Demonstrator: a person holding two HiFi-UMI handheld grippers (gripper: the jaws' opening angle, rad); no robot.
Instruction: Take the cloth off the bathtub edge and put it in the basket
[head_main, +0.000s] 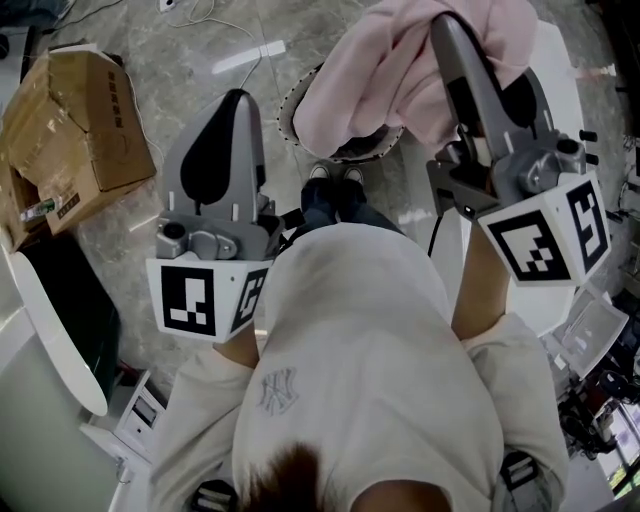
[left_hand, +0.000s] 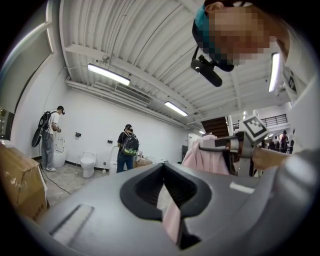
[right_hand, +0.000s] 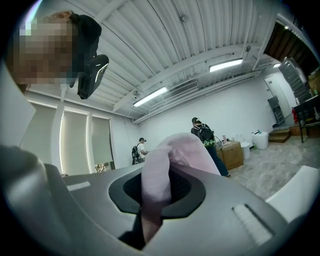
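Head view: clamped in the right gripper, the pink cloth, bunched above the basket on the floor, just past the shoes. Basket mostly covered, with only a dark sliver of interior showing, contents untellable. Left gripper beside it, not touching the cloth.

Left gripper view: jaws together, a thin pale sliver at the seam, too slight to identify.

Right gripper view: jaws narrow, pinching a thick fold.

Likely risk: releasing off-centre, leaving folds draped over the rim and sliding to the floor.

Pink cloth bunched, hanging over the round basket
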